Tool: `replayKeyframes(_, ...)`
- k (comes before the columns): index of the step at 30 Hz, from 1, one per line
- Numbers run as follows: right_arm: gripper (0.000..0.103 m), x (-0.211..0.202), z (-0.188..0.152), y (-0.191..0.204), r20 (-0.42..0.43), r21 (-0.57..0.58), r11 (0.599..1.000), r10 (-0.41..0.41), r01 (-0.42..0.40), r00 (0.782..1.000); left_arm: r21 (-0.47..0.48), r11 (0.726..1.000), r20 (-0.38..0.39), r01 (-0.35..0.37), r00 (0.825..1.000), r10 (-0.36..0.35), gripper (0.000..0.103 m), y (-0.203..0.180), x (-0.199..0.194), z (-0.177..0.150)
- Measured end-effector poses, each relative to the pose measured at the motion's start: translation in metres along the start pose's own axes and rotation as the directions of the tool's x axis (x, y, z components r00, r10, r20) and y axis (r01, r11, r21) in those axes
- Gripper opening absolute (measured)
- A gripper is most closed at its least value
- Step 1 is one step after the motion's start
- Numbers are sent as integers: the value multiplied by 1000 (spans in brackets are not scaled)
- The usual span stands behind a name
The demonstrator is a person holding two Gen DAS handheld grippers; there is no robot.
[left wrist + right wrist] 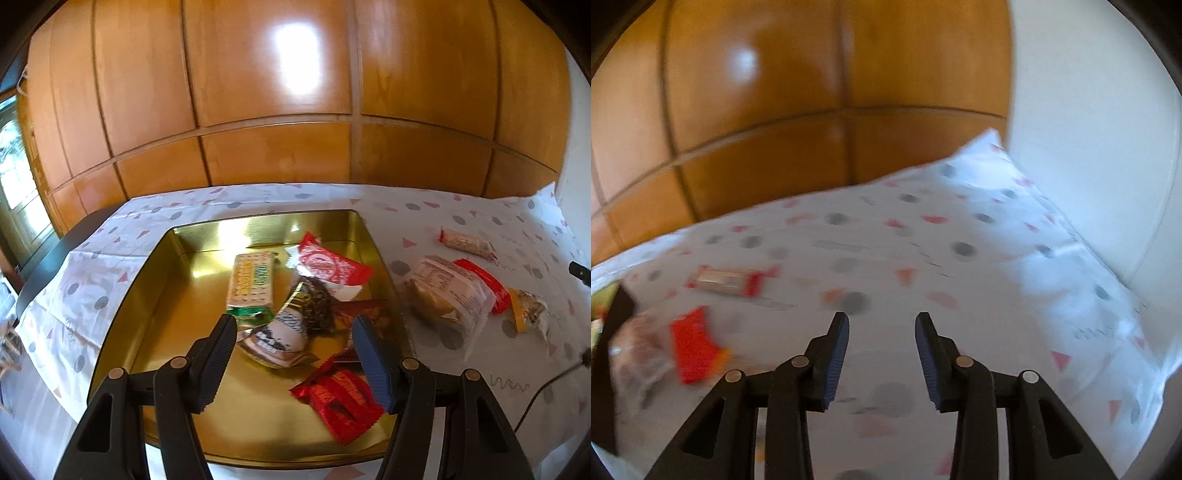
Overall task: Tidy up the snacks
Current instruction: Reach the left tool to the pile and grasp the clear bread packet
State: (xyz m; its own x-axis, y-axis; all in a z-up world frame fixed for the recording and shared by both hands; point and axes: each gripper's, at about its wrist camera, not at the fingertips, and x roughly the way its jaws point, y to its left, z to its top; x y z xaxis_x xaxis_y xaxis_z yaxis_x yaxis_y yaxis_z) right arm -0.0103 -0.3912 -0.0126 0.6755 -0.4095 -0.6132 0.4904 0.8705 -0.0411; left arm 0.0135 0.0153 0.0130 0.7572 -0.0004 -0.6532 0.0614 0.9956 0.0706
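A gold tin tray (177, 280) sits on the patterned cloth and holds several wrapped snacks: a cracker pack (251, 280), a red-and-white packet (328, 266), a dark cookie packet (291, 328) and a red packet (340, 398). My left gripper (295, 325) hangs open above the tray with nothing between its fingers. To the right of the tray lie a clear bagged pastry (447, 295), a red wrapper (487, 284), an orange-edged packet (528, 310) and a slim bar (467, 243). My right gripper (882, 317) is open and empty over bare cloth; the slim bar (727, 282) and red wrapper (692, 345) lie blurred to its left.
Wooden cabinet panels (277, 110) stand behind the table. A white wall (1089, 147) borders the table's right side. A thin cable (546, 384) runs over the cloth at the right. The dark table edge (48, 258) shows at the left.
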Motion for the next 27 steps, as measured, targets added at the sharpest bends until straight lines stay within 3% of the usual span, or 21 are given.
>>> replayKeyframes(4, 37, 26, -11, -21, -51, 31, 997, -72, 73, 996, 27, 998, -8, 49, 999, -49, 66, -12, 0, 5)
replayKeyframes(8, 37, 48, -25, -30, -116, 49, 995, -76, 82, 990, 52, 984, -24, 172, 985, -171, 66, -30, -5, 16)
replayKeyframes(11, 40, 50, -25, -32, -106, 67, 996, -53, 61, 993, 40, 947, -75, 319, 946, -316, 66, -48, -3, 28)
replayKeyframes(15, 48, 51, -27, -29, -102, 57, 997, -38, 44, 994, -5, 903, -177, 430, 888, -424, 69, -77, 13, 40)
replayKeyframes(20, 56, 53, -28, -28, -94, 61, 998, -4, 9, 996, -94, 883, -303, 460, 832, -465, 88, -107, 42, 50)
replayKeyframes(23, 62, 54, -27, -27, -92, 58, 998, 13, -8, 996, -188, 871, -358, 455, 794, -492, 90, -119, 60, 56)
replayKeyframes(27, 66, 53, -28, -28, -87, 62, 998, 28, -23, 996, -246, 893, -403, 377, 798, -448, 96, -131, 83, 62)
